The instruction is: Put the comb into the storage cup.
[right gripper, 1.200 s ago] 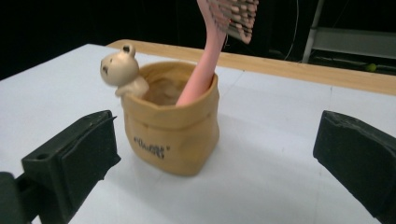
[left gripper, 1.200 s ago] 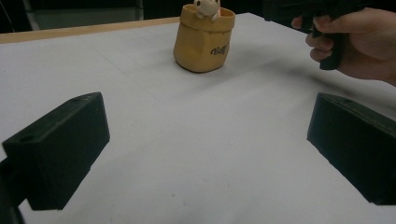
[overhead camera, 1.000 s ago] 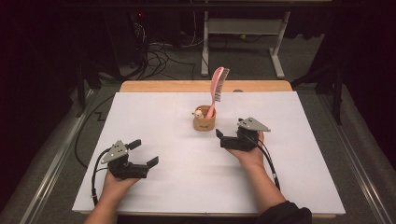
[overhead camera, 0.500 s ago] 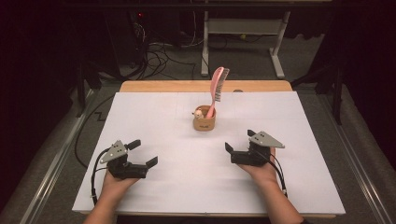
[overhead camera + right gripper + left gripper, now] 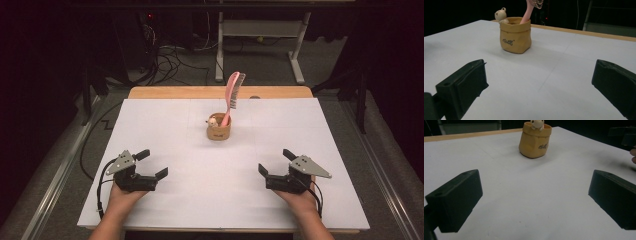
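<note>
White sheet [image 5: 165, 130] covers most of the table, w/ a strip of bare wood edge [image 5: 175, 92] showing at 12 o'clock. Count: 1 tan pouch-shaped cup [image 5: 219, 131], 1 pink brush [image 5: 232, 95] standing in it, 1 tiny cream animal figure [image 5: 213, 121] peeking over the rim, 2 grippers. In the high view the cup sits a bit past table centre toward 12, well apart from both grippers. Brush leans up and toward 1 o'clock, bristle head at the top, handle down inside the cup. Figure is on the cup's 10 o'clock side of the rim. Left gripper [image 5: 152, 165] is down at about 7 o'clock, right gripper [image 5: 272, 161] at about 5, both low over the sheet, each w/ jaws spread wide and nothing between them, hands behind them coming in from 6. Left gripper view gives the cup [image 5: 535, 141] close up at 12 w/ dark script lettering on its side and the figure [image 5: 537, 123] at the rim, but the brush is cut off by the frame top; far-off bit of the other gripper at 2 o'clock. Right gripper view has the cup [image 5: 515, 35] at 11 w/ the same lettering, the figure [image 5: 501, 15] on its left rim, plus the pink handle [image 5: 527, 12] rising out, bristles only just in frame. Floor cables [image 5: 170, 60] and a metal desk frame [image 5: 260, 35] beyond the table come w/ the high view.
</note>
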The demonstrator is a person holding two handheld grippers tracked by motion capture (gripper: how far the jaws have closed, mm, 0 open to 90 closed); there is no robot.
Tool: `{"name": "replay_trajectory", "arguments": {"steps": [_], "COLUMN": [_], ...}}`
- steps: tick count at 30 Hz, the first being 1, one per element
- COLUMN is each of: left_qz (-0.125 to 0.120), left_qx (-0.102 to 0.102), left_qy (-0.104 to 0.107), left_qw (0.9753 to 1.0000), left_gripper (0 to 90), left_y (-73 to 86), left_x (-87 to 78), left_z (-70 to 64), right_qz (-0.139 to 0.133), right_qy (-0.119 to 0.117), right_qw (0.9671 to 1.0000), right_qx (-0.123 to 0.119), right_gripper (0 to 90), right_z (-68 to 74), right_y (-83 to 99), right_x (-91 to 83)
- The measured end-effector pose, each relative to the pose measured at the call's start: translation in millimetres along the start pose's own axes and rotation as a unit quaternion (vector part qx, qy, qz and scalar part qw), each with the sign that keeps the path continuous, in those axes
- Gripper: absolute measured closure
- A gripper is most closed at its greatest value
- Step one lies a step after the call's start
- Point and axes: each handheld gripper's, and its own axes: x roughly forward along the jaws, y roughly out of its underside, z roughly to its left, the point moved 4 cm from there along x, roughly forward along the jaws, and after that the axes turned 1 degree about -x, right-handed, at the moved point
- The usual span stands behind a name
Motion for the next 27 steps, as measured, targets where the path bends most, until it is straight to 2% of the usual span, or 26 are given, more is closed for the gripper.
{"name": "replay_trajectory", "arguments": {"steps": [6, 12, 18, 22, 27], "left_qz": [0.002, 0.006, 0.005, 0.0, 0.0], "left_qx": [0.005, 0.007, 0.005, 0.004, 0.004], "left_qy": [0.002, 0.005, 0.006, 0.006, 0.006], "left_qw": [1.0, 1.0, 1.0, 1.0, 1.0], "left_gripper": [0.0, 0.0, 0.0, 0.0, 0.0], "left_y": [-0.1, 2.0, 1.8, 1.3, 1.3], "left_x": [-3.0, -6.7, -6.5, -7.2, -7.2], "left_z": [-1.6, -4.8, -4.9, -5.5, -5.5], "right_qz": [-0.01, -0.022, -0.026, -0.028, -0.033], "right_qy": [0.012, 0.015, 0.015, 0.024, 0.026], "right_qw": [0.9999, 0.9996, 0.9995, 0.9993, 0.9991], "right_qx": [0.003, -0.005, -0.012, 0.0, 0.002], "right_gripper": [0.3, 0.3, 0.3, 0.3, 0.3], "right_z": [-10.5, -7.1, -6.4, -13.1, -14.7], "right_y": [9.5, 11.9, 10.0, 10.3, 9.2], "right_x": [-22.3, -38.0, -36.5, -39.0, -40.8]}}
